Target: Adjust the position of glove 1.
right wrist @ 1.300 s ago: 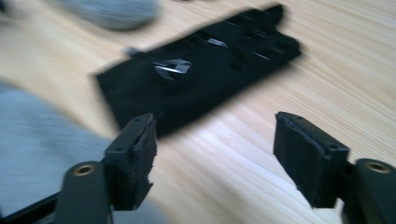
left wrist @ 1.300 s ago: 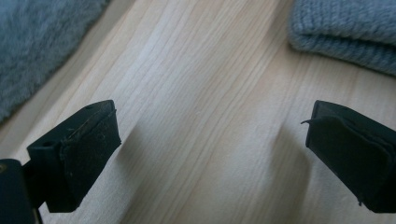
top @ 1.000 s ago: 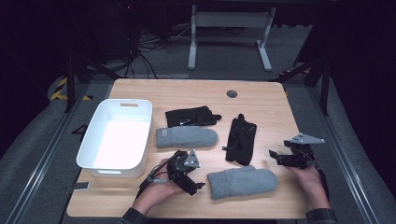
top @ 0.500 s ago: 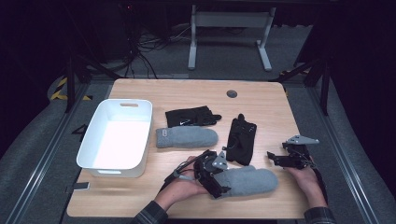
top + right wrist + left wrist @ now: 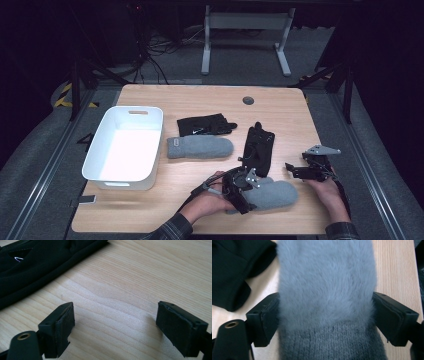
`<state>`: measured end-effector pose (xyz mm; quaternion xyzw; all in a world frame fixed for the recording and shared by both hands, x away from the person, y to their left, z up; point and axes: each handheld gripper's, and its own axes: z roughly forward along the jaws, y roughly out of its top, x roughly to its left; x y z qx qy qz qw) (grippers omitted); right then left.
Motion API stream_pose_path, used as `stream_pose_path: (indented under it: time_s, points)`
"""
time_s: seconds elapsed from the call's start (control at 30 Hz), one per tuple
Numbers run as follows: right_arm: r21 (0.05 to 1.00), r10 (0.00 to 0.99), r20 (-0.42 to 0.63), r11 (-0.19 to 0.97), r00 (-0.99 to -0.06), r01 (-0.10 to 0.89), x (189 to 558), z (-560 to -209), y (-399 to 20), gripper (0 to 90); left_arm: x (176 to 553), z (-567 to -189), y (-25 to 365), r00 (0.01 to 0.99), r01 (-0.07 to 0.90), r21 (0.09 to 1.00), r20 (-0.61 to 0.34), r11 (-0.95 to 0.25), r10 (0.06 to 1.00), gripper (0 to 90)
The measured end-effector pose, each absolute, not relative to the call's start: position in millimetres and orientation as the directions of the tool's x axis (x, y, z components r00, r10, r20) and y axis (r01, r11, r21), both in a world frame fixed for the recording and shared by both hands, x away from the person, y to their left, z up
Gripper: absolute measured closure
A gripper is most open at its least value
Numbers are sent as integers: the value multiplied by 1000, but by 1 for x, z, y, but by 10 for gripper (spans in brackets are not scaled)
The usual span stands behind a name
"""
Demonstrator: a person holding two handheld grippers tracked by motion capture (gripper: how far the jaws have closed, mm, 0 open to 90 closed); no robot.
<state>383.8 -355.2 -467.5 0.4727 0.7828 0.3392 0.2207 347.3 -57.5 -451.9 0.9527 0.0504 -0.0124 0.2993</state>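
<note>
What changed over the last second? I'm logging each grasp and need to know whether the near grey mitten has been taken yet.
The left claw slid rightward along the near edge to the near grey mitten, and its jaws have just been closing around the cuff end; the pads now touch the fur on both sides. The right claw stayed open over bare wood. The tub, the far grey mitten and both black gloves kept their places.
</note>
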Motion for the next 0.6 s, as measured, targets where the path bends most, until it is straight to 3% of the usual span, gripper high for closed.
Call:
stream_pose_path:
  time_s: [0.43, 0.6]
  points:
    - [738, 890, -25, 324, -456, 591, 384, -467, -355, 157, 337, -451, -10, 979, 190, 555, -49, -810, 197, 175]
    - [739, 890, -27, 324, -455, 590, 383, -468, -355, 157, 341, -440, 3, 973, 220, 592, -74, -775, 219, 157]
